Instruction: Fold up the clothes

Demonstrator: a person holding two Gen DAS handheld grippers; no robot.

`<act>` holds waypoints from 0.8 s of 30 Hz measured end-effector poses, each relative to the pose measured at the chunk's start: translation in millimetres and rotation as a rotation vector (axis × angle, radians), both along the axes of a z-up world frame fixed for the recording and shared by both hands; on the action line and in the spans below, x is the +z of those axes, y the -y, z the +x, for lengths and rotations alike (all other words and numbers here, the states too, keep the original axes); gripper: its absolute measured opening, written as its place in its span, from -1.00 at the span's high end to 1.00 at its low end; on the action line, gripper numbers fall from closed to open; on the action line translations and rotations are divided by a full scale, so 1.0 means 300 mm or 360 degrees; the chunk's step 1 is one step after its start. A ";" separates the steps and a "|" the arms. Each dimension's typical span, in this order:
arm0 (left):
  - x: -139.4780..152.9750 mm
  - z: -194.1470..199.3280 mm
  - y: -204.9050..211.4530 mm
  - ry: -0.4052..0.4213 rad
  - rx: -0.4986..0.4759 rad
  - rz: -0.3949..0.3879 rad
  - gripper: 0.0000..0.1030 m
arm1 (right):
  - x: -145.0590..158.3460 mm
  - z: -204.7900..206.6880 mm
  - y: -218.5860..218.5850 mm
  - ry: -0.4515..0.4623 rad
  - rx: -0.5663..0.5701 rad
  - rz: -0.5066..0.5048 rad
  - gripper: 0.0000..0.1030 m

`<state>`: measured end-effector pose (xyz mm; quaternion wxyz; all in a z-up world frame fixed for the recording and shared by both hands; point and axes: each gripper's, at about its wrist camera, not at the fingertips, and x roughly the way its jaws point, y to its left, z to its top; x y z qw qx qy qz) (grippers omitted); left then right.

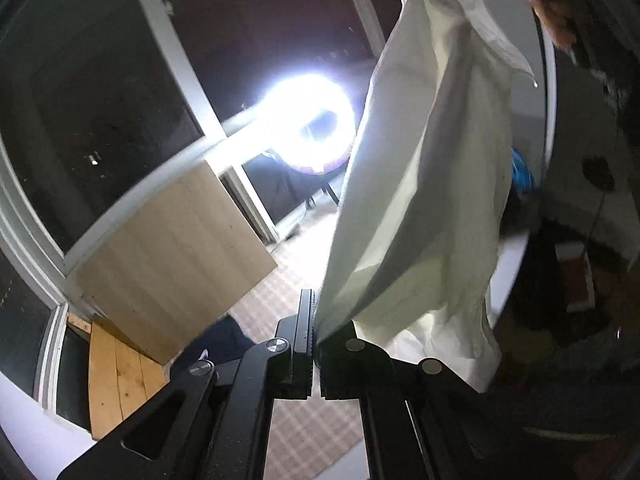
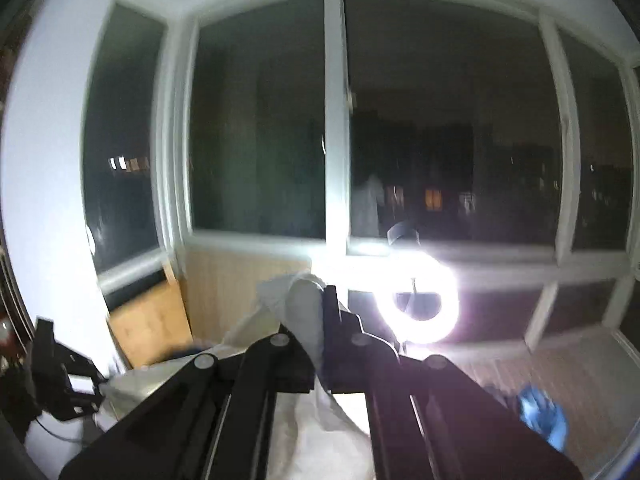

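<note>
Dark windows (image 2: 264,128) and a glaring ring light (image 1: 308,124) back the scene. White garment (image 1: 424,184) hangs airborne at frame right, pinched by left gripper (image 1: 315,320) and right gripper (image 2: 323,312). Risk: thin edge grips may slip, dropping cloth.

Left hand-held gripper (image 1: 315,332): matte black, two flat parallel fingers (image 1: 305,320), inner faces finely serrated, angular linkage arms with slot cut-outs, round silver pivot screws. Right hand-held gripper (image 2: 322,320): identical black construction, same silver pivot screws, slotted linkage arms.
</note>
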<state>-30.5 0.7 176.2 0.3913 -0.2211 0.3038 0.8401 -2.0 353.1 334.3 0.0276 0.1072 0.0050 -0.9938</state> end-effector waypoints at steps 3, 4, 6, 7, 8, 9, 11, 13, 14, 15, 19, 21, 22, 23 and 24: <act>0.039 0.040 0.021 -0.0008 -0.0048 0.0027 0.98 | -0.022 0.003 -0.005 0.0085 -0.0026 0.0038 0.96; 0.056 0.053 0.027 -0.0026 -0.0060 0.0025 0.98 | -0.015 0.009 -0.002 0.0080 -0.0027 0.0052 0.96; 0.087 0.070 0.032 -0.0045 -0.0081 0.0014 0.98 | 0.008 0.024 0.007 0.0053 -0.0023 0.0080 0.96; 0.097 0.074 0.031 -0.0049 -0.0090 0.0001 0.97 | 0.019 0.032 0.011 0.0040 -0.0022 0.0094 0.96; 0.104 0.074 0.027 -0.0053 -0.0097 -0.0013 0.97 | 0.024 0.030 0.012 0.0038 -0.0025 0.0117 0.96; 0.104 0.062 0.019 -0.0049 -0.0103 -0.0028 0.97 | 0.029 0.026 0.012 0.0039 -0.0030 0.0141 0.96; 0.087 0.013 -0.009 -0.0021 -0.0106 -0.0061 0.97 | 0.020 -0.042 0.001 0.0071 -0.0046 0.0172 0.96; 0.043 -0.042 -0.071 0.0017 -0.0098 -0.0093 0.97 | 0.001 -0.128 -0.020 0.0113 -0.0059 0.0186 0.96; 0.013 -0.094 -0.101 0.0052 -0.0085 -0.0110 0.97 | -0.021 -0.188 -0.041 0.0144 -0.0066 0.0196 0.96; -0.019 -0.151 -0.130 0.0097 -0.0074 -0.0124 0.97 | -0.049 -0.258 -0.055 0.0178 -0.0080 0.0218 0.96; -0.181 -0.361 -0.235 0.0260 0.0014 -0.0226 0.97 | -0.202 -0.587 -0.112 0.0358 -0.0098 0.0278 0.96; -0.278 -0.512 -0.293 0.0368 0.0068 -0.0256 0.97 | -0.304 -0.767 -0.132 0.0429 -0.0109 0.0335 0.96; -0.331 -0.590 -0.322 0.0419 0.0098 -0.0270 0.97 | -0.362 -0.858 -0.145 0.0467 -0.0108 0.0351 0.96; -0.388 -0.671 -0.351 0.0467 0.0134 -0.0285 0.97 | -0.421 -0.949 -0.159 0.0505 -0.0104 0.0364 0.96; -0.448 -0.750 -0.380 0.0515 0.0169 -0.0298 0.97 | -0.480 -1.040 -0.173 0.0544 -0.0101 0.0377 0.96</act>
